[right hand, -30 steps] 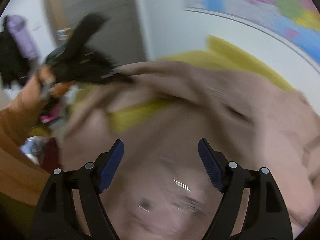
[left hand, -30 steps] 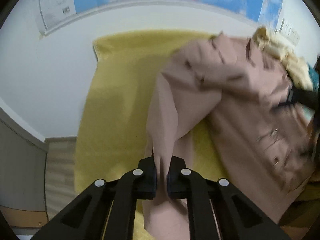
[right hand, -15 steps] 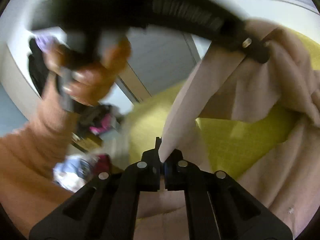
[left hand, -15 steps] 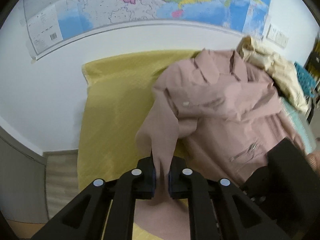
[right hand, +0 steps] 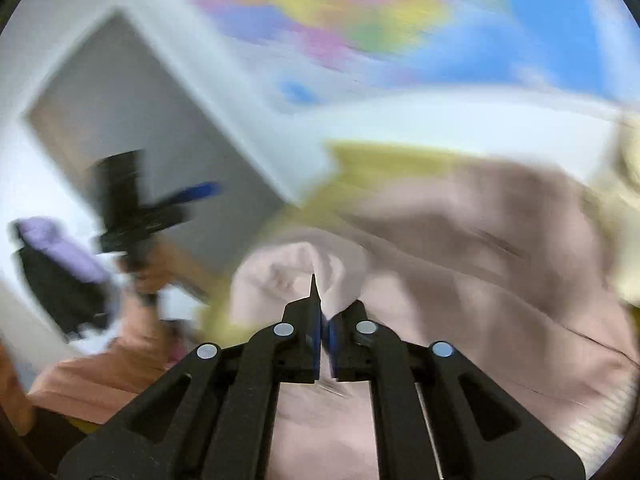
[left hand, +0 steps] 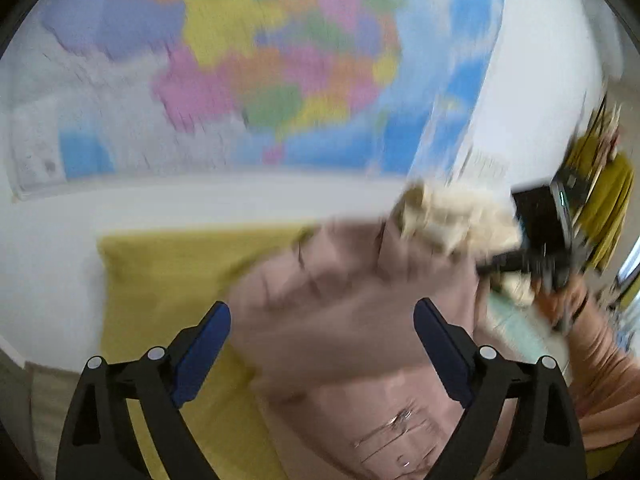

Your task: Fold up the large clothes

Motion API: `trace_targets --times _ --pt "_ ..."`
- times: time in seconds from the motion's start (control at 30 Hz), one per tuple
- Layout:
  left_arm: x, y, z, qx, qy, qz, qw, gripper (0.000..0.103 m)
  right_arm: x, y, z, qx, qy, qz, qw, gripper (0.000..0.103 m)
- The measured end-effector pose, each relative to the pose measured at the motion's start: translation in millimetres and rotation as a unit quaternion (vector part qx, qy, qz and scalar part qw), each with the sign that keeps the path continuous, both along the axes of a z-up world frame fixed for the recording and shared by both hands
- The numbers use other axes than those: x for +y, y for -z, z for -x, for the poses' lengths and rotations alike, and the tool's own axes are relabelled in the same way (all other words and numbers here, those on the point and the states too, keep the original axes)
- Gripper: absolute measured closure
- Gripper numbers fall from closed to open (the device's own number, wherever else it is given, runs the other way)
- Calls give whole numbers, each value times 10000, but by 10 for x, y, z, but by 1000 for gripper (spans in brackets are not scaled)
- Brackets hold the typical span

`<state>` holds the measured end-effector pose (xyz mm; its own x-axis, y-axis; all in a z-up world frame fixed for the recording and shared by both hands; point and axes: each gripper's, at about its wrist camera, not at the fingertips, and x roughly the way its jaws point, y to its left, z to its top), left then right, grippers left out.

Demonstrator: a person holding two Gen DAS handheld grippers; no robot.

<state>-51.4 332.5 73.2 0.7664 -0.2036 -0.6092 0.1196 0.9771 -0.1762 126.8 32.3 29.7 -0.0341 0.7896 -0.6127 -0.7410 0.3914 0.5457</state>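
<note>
Left wrist view is showing a blurred, many-coloured wall map [left hand: 280, 72] filling the upper half of the frame, flat paper on a white wall. Below it a mustard-yellow cloth [left hand: 160, 280] with a fine woven grain is covering the desk, lower left. Lying on that cloth, across the lower middle and right, is the dusty-pink jacket [left hand: 360, 320], soft and rumpled in broad folds. A cream, fluffy garment [left hand: 448, 216] is bunching at its upper right edge. The left gripper [left hand: 322, 344], black with blue pads, is standing spread wide above the jacket, its jaws having just been opening, nothing pinched. In the right wrist view, the right gripper [right hand: 325, 332] is pinching a rounded fold of pink fabric, its jaws having just been easing slightly apart.
</note>
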Motion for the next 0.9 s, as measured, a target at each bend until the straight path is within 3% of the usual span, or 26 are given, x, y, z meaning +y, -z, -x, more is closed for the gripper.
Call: trace_targets --times 0.1,0.13,0.2,0.27,0.33,0.37,0.53,0.67,0.8,0.9 --pt "-248 525 -267 645 -105 -740 9951 16 -214 485 -352 369 583 815 9943 41" --pt "-308 714 -352 887 -96 -892 9920 20 -280 623 -400 350 851 1046 9902 41" --pt "-352 1002 -458 1235 -7 -898 9883 23 -410 757 -413 506 1057 919 9889 41" --pt "-377 1130 -493 1340 -27 -998 9859 23 -605 746 -310 569 1151 398 9909 32" --pt "-354 1200 -502 1390 -40 -975 9855 23 -757 653 -167 269 1227 252 9918 15" --pt "-332 1205 -499 1385 -79 -998 9853 23 -857 621 -58 -7 1273 244 9916 14" --pt "-218 1130 -466 1163 -249 -813 9896 23 -1014 705 259 -765 1234 811 9861 19" --pt "-258 1144 -525 1150 -458 -1151 9856 23 -892 896 219 -1037 1358 1143 9786 30" --pt "-256 1256 -606 1279 -597 -1145 9833 26 -797 1056 45 -945 1477 1317 9757 72" --pt "-195 1252 -596 1276 -717 -1032 9838 30 -852 908 31 -987 1432 1199 9774 80"
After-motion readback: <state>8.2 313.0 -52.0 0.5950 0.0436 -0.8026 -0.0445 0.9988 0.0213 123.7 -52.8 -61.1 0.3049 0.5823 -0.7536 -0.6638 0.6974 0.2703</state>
